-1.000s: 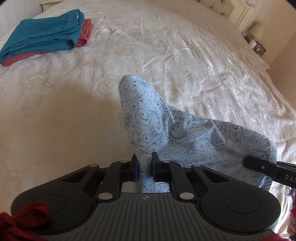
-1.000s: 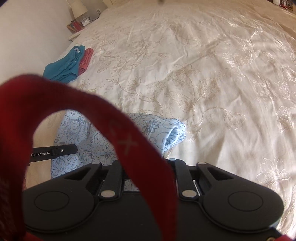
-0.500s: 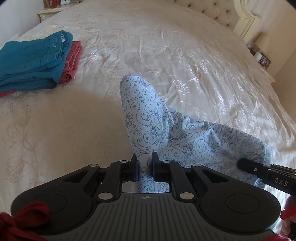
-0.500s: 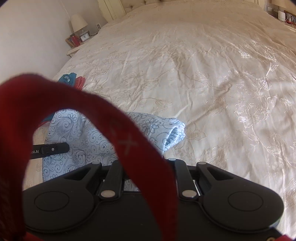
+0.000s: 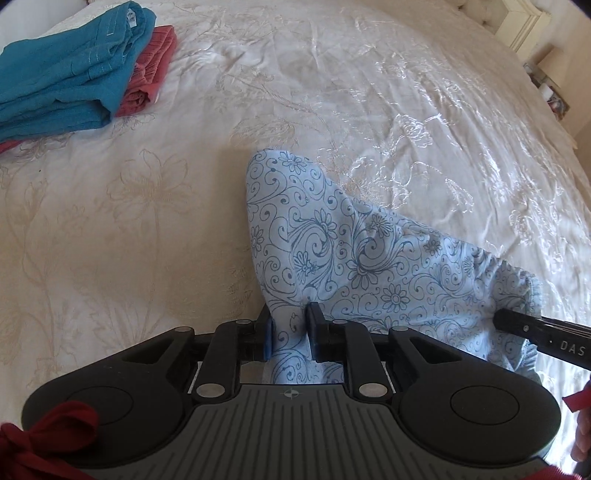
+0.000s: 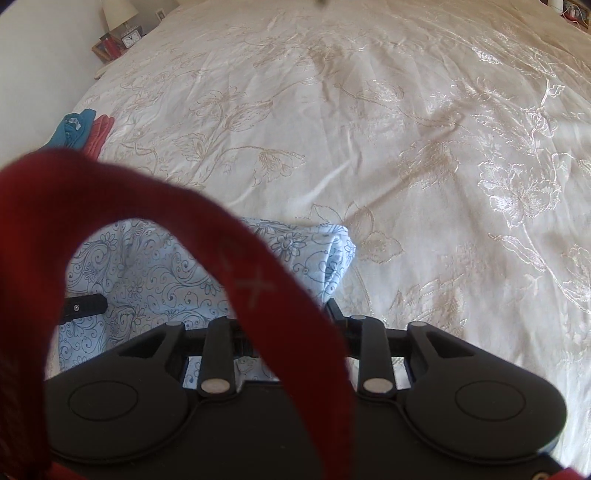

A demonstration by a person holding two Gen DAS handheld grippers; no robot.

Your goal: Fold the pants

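Observation:
Light blue pants with a dark floral swirl print [image 5: 354,258] lie bunched on the cream bedspread [image 5: 147,221]. My left gripper [image 5: 289,332] is shut on a fold of the pants near their left side. The right gripper's fingers [image 5: 517,320] reach into the pants' elastic end at the right of the left wrist view. In the right wrist view the pants [image 6: 155,273] lie just ahead of my right gripper [image 6: 295,317]. A red strap [image 6: 236,266] hides its fingertips, and blue cloth shows between the jaws behind it.
A stack of folded teal pants [image 5: 66,74] over red ones [image 5: 151,70] lies at the bed's far left, also seen in the right wrist view [image 6: 77,125]. A nightstand with a lamp and clock [image 6: 122,29] stands beyond the bed. Another nightstand [image 5: 550,92] is at the right.
Both grippers have carried the blue pants forward across the bed toward the folded stack, which now looks closer in the left wrist view. Both grips are unchanged.

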